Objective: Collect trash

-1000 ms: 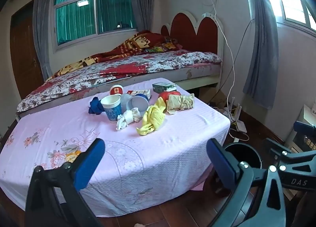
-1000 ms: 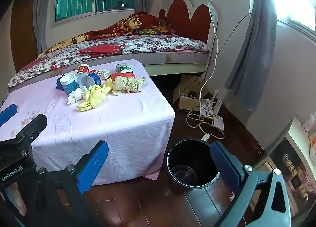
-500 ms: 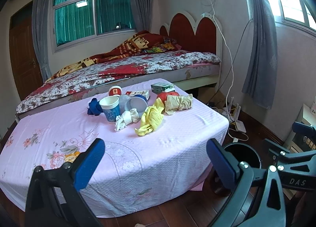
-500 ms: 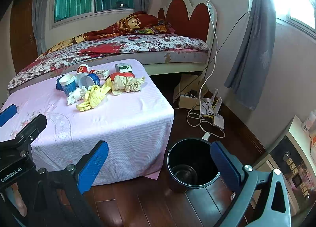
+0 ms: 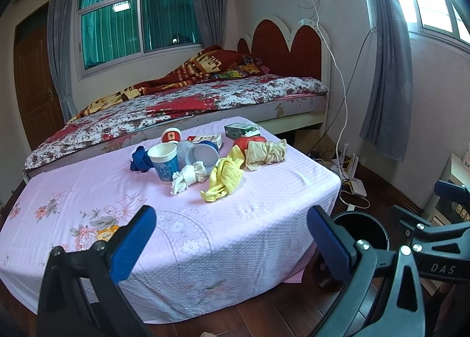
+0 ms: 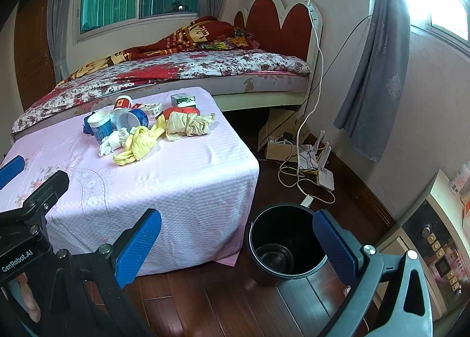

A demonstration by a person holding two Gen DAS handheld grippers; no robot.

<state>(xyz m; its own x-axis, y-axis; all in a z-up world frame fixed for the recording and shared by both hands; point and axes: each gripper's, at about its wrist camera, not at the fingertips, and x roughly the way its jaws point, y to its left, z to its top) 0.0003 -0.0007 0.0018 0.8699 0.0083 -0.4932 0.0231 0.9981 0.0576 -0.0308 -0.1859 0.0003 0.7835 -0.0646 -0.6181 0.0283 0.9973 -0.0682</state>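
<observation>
A pile of trash lies on the far part of a low table with a pink cloth point(image 5: 182, 219): a blue and white paper cup point(image 5: 163, 161), a white crumpled tissue point(image 5: 188, 178), a yellow rag point(image 5: 226, 175), a beige rag point(image 5: 265, 152), a tipped blue cup point(image 5: 204, 152), a red and white cup point(image 5: 171, 135) and a green box point(image 5: 242, 129). A black bin point(image 6: 283, 244) stands on the floor right of the table, holding a dark object at its bottom. My left gripper point(image 5: 232, 241) is open and empty, short of the pile. My right gripper point(image 6: 236, 246) is open and empty near the bin.
A bed point(image 5: 205, 96) with a floral cover stands behind the table. Cables and a white router point(image 6: 324, 178) lie on the wooden floor by the wall. A cabinet with an appliance point(image 6: 434, 252) is at the right.
Both views have crept slightly forward and up toward the table. Both grippers stay open; nothing on the table has moved.
</observation>
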